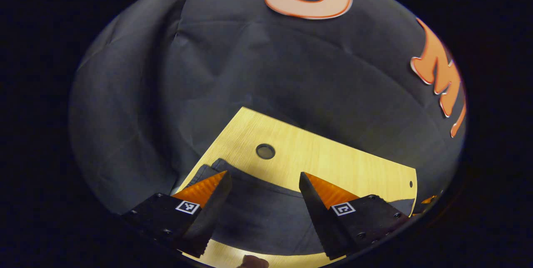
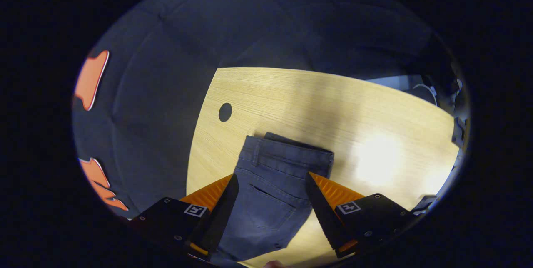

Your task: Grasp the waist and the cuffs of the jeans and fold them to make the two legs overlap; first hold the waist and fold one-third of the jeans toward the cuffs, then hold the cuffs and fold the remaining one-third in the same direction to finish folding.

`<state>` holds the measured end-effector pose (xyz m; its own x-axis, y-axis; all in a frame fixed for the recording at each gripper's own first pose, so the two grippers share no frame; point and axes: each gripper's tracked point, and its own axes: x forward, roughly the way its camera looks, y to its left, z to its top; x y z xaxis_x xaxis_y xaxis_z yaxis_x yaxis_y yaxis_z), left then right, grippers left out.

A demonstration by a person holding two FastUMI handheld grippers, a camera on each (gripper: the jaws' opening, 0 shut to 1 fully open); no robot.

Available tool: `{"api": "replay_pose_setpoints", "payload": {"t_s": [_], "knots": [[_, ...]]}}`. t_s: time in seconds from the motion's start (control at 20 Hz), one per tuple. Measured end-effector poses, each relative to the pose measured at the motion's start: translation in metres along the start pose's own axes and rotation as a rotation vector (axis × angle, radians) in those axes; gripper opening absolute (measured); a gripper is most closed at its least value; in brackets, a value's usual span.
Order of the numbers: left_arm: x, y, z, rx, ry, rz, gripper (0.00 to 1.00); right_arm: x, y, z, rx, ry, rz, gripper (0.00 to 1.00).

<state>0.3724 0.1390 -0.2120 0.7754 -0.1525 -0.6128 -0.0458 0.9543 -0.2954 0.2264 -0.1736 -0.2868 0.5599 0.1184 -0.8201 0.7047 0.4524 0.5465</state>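
Between both grippers' spread jaws — jeans (image 2: 270,180), untouched.

One pair of jeans (image 2: 272,184) is lying on one wooden table (image 2: 333,101), showing one back pocket (image 2: 272,205) and one waistband (image 2: 287,155) in the right gripper view. One round hole (image 2: 225,112) is showing in the tabletop. Two grippers are showing, the left gripper (image 1: 265,182) and the right gripper (image 2: 272,182), each displaying two fingers spread apart.
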Motion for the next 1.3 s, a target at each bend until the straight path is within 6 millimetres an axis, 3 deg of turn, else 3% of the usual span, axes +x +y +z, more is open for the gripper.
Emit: {"api": "replay_pose_setpoints", "payload": {"t_s": [0.15, 0.4, 0.7, 0.9, 1.0, 1.15, 1.2, 1.25, 1.3], "knots": [[-0.038, -0.026, 0.016, 0.07, -0.105, -0.035, 0.99, -0.001, -0.017, -0.011, -0.118, -0.005, -0.051, 0.99], [-0.102, -0.07, 0.04, 0.156, -0.268, -0.077, 0.99, 0.01, -0.033, -0.026, -0.168, 0.003, -0.09, 0.99], [-0.183, -0.113, 0.056, 0.256, -0.473, -0.044, 0.98, 0.028, -0.029, -0.036, -0.208, 0.008, -0.068, 0.99], [-0.232, -0.15, 0.044, 0.309, -0.548, -0.064, 0.96, 0.041, -0.032, -0.04, -0.229, 0.006, -0.095, 0.99], [-0.244, -0.164, 0.032, 0.313, -0.578, -0.079, 0.98, 0.049, -0.035, -0.048, -0.248, 0.024, -0.099, 0.99], [-0.255, -0.177, 0.009, 0.332, -0.588, -0.079, 0.98, 0.046, -0.037, -0.045, -0.274, -0.01, -0.101, 1.0], [-0.256, -0.18, 0.002, 0.336, -0.581, -0.075, 0.98, 0.049, -0.035, -0.045, -0.287, -0.01, -0.088, 0.92], [-0.257, -0.184, -0.004, 0.338, -0.574, -0.08, 0.97, 0.05, -0.033, -0.049, -0.298, -0.012, -0.086, 0.76], [-0.256, -0.187, -0.011, 0.338, -0.555, -0.085, 0.98, 0.053, -0.03, -0.05, -0.308, -0.024, -0.079, 0.67]]}}
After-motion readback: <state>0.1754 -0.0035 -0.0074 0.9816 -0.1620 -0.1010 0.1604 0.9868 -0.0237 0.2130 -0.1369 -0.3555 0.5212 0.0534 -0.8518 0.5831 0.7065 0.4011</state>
